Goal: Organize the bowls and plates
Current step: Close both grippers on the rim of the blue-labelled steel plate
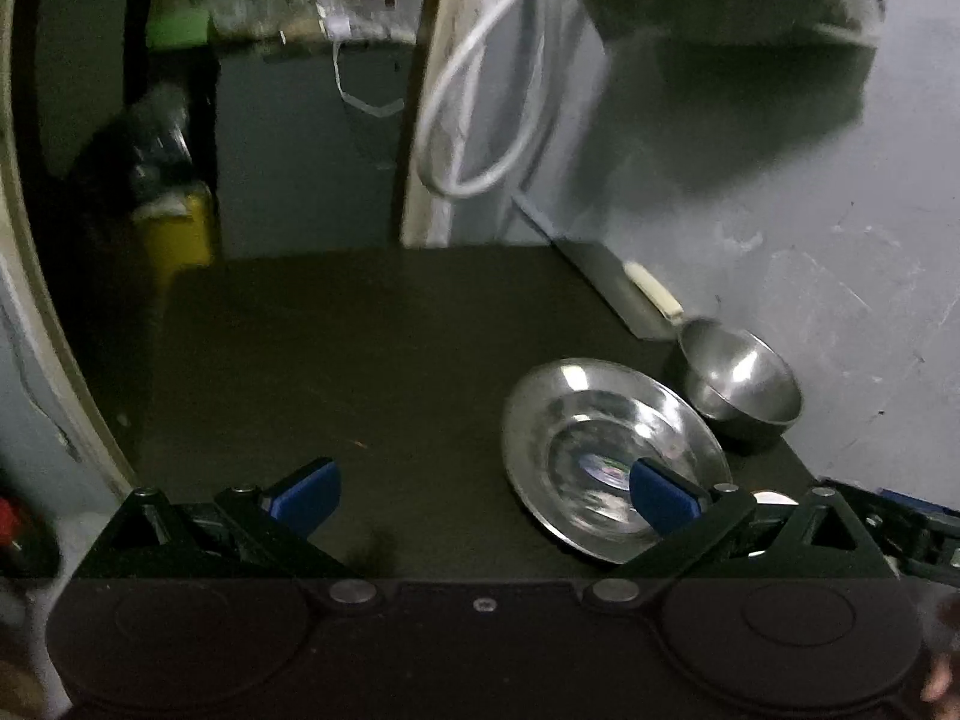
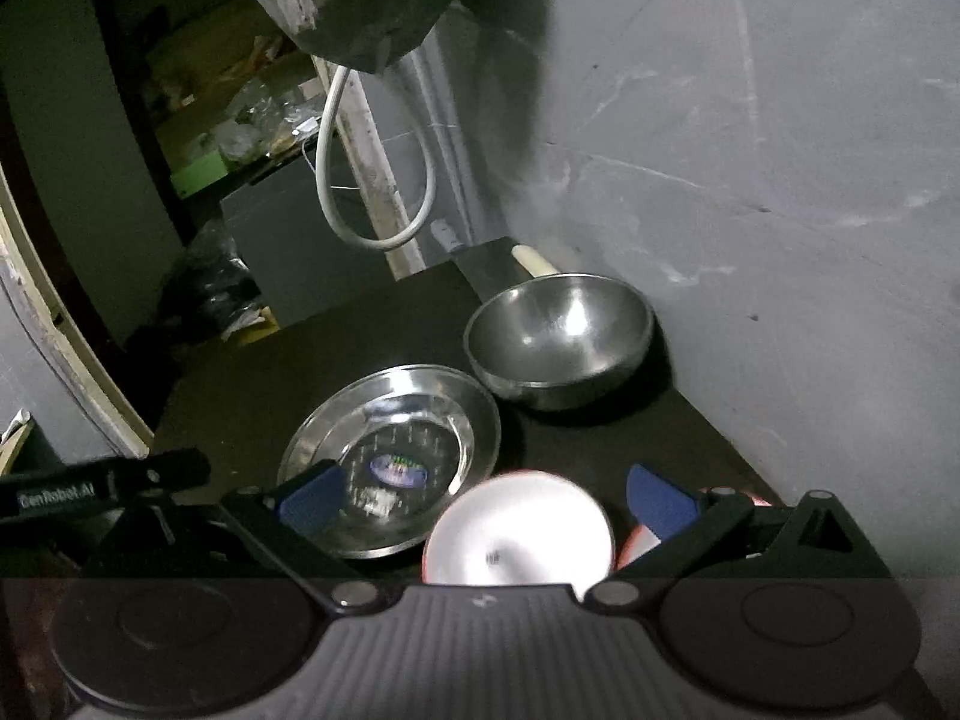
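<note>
A dark table [image 1: 372, 360] stands against a grey wall [image 1: 810, 252], and the task's metalware sits at its right side. In the left wrist view the steel plate [image 1: 600, 420] lies flat on the tabletop, and the steel bowl [image 1: 741, 378] stands upright just beyond it to the far right, close to the wall; whether the two rims touch cannot be told. The left gripper [image 1: 483, 489] hangs over the near part of the table with its jaws spread wide and nothing between them; its right blue pad [image 1: 663, 495] lies in front of the plate's near edge, its left pad over bare table. In the right wrist view the same steel plate [image 2: 390, 456] (a small oval label shows at its centre) lies left of centre, with the steel bowl [image 2: 561, 339] behind it to the right, near the wall. The right gripper [image 2: 486, 501] also has its jaws wide apart, gripping nothing; between them and low in the frame sits a white bowl [image 2: 519, 531], blurred, with a reddish edge showing at its right. Whether either finger touches it cannot be told. A pale-handled knife [image 2: 531, 261] lies behind the steel bowl at the wall, and a white hose [image 2: 375, 180] loops down farther back.
</note>
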{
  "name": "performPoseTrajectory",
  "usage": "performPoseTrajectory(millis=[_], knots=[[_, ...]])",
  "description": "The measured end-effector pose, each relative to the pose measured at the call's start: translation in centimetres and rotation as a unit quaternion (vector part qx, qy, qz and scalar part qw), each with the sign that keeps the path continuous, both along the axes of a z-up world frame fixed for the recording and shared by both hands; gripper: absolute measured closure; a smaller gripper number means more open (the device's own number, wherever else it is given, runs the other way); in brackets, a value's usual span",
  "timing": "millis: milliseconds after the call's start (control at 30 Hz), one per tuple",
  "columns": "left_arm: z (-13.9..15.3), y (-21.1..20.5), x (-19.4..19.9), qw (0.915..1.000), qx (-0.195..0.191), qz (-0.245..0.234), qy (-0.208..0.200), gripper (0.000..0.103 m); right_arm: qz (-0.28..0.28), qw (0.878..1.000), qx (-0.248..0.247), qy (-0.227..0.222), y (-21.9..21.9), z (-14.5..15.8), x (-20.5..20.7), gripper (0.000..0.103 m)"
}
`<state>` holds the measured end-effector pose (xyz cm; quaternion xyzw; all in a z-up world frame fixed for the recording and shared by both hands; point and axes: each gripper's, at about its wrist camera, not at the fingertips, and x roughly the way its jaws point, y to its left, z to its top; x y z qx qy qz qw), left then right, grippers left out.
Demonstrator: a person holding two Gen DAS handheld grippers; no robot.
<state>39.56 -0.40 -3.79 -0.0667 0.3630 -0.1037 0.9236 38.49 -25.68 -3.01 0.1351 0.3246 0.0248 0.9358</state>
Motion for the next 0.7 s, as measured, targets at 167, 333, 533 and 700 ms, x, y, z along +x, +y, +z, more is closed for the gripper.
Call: performPoseTrajectory(millis=[167,333,533,700], knots=[[-2.1,-0.6,2.0,0.9993,-0.028,0.009,0.025,0.001,0.017,1.000,-0.015,0.018,0.2,-1.4,3.4,0.012],[-3.2,-1.4,3.5,0.9986,-0.025,0.021,0.042,0.001,0.031,0.999,-0.021,0.032,0.4,-2.8,5.5,0.017],[-4.0,-2.4,4.6,0.9979,0.004,0.020,0.062,0.013,0.039,0.998,-0.013,0.055,0.3,-3.9,7.3,0.036],[-4.4,-3.0,4.9,0.9977,0.005,0.015,0.066,0.025,0.050,0.996,-0.011,0.070,0.0,-4.3,8.2,0.055]])
